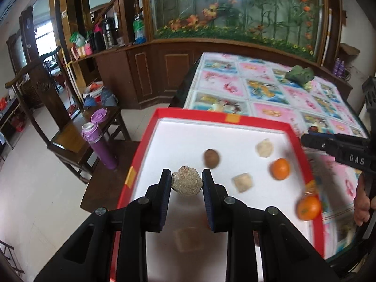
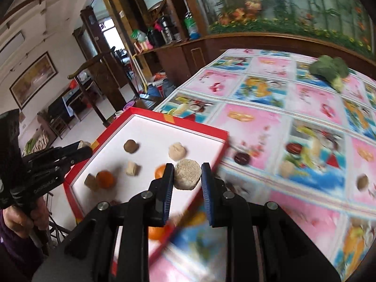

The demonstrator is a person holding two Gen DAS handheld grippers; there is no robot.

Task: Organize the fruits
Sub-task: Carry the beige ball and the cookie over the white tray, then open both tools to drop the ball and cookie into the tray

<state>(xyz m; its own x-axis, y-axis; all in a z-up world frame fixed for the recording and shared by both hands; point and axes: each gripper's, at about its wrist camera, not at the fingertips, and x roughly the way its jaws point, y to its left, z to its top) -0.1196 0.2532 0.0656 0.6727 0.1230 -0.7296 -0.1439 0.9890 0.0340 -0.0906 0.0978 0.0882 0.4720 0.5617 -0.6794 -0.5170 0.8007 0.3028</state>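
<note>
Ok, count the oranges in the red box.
2 clearly in the left view: one orange mid-right, another orange against the red box right wall. The tongs may hide more.

Red box (image 1: 225, 115) – white inside; orange tangerine (image 1: 279, 168); pink-blue tablecloth (image 2: 293, 108)

Left gripper (image 1: 186, 184) clamped on speckled lump (image 1: 187, 184), poised over red tray (image 1: 235, 118) near its left edge. Right gripper (image 2: 187, 177) clamped on pale round cake (image 2: 187, 177), poised over tray's right edge. Bare hand (image 2: 21, 221) wrapped round left handle; other hand (image 1: 363, 202) round right handle.
</note>
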